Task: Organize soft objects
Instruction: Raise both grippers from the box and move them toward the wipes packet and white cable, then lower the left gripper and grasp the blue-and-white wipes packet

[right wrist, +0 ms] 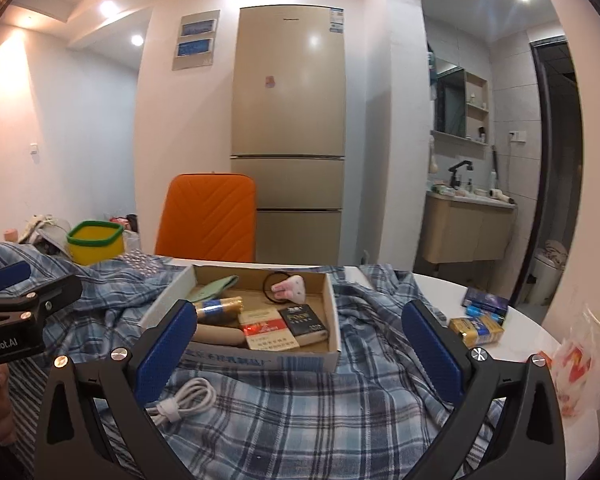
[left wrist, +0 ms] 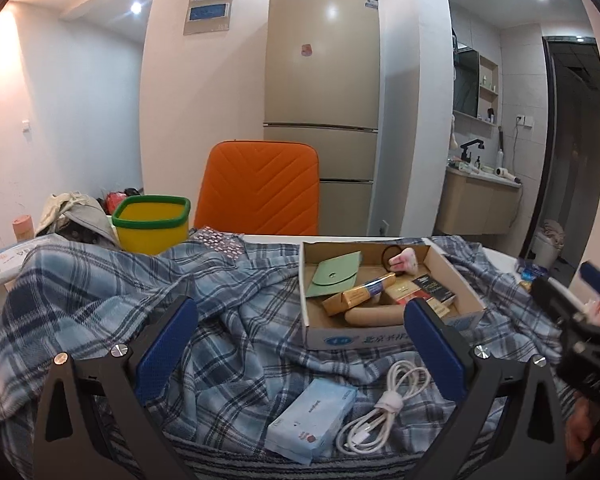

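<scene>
Across the white surface point(right wrist: 452, 292) we see a rumpled blue plaid cloth point(left wrist: 228, 292), soft and creased, filling mid-frame. Left to right: glossy yellow bin point(left wrist: 153, 224), coiled white cable point(left wrist: 384, 404), open cardboard box point(left wrist: 384, 280). Left gripper point(left wrist: 300, 348) and right gripper point(right wrist: 296, 352) hold their ribbed blue fingers point(left wrist: 168, 344) apart, empty. The box's print is partly hidden.

The left hand-held gripper point(left wrist: 300, 344) hangs wide open above a rumpled plaid shirt point(left wrist: 172, 284). Beyond its right finger sits a cardboard box point(left wrist: 384, 288); a tissue pack point(left wrist: 312, 420) and white cable point(left wrist: 384, 404) lie nearer than the box.
</scene>
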